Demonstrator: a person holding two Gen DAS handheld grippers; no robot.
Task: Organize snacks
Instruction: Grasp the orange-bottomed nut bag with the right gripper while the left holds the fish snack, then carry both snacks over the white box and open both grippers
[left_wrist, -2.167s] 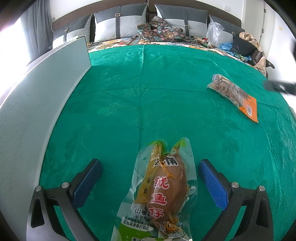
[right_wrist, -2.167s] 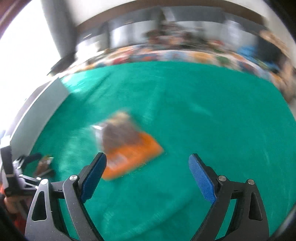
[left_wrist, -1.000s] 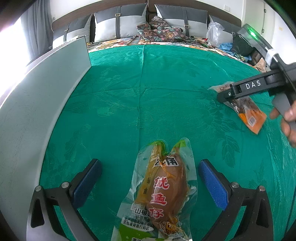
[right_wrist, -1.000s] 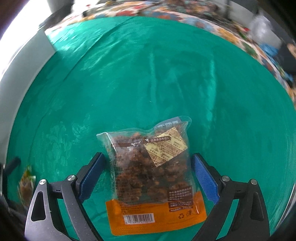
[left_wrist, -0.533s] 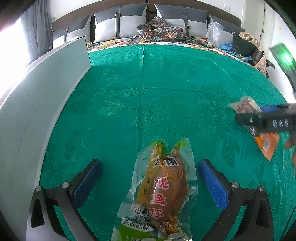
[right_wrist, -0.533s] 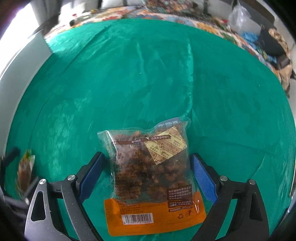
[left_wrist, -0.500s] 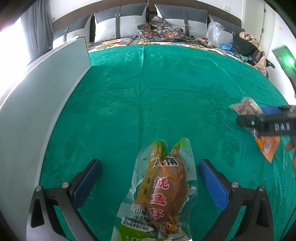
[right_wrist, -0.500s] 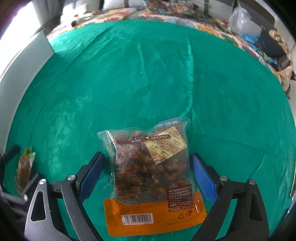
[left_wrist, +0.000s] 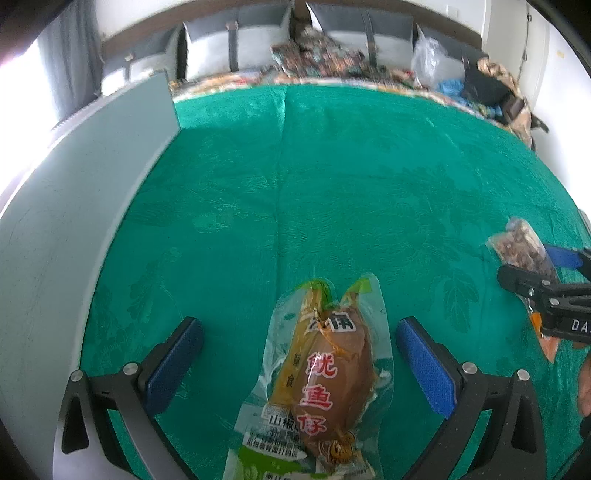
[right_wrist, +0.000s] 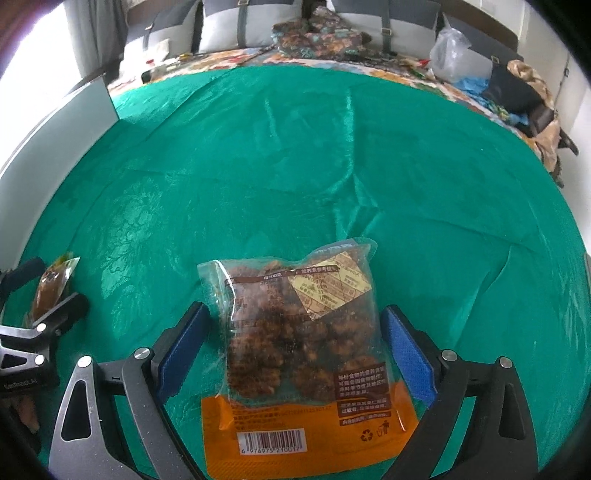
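Note:
A clear packet with a brown fish snack and red characters (left_wrist: 328, 376) lies flat on the green cloth (left_wrist: 332, 184). My left gripper (left_wrist: 297, 332) is open around it, blue pads well clear of both sides. A clear bag of brown nut clusters with an orange bottom (right_wrist: 295, 332) sits between the blue pads of my right gripper (right_wrist: 293, 321), which press its two side edges. In the left wrist view that bag (left_wrist: 517, 243) is at the far right, in the right gripper (left_wrist: 535, 267). The right wrist view shows the fish packet (right_wrist: 51, 284) at far left.
A tall pale grey panel (left_wrist: 74, 221) stands along the cloth's left side. Pillows, a patterned blanket, a plastic bag (right_wrist: 450, 55) and dark clothes lie beyond the far edge. A person's hand (left_wrist: 585, 384) shows at the right rim. Wide green cloth lies between the two packets.
My right gripper came down over the nut bag, took it by its sides and has carried it nearer and to the right. The left gripper and fish packet have stayed put.

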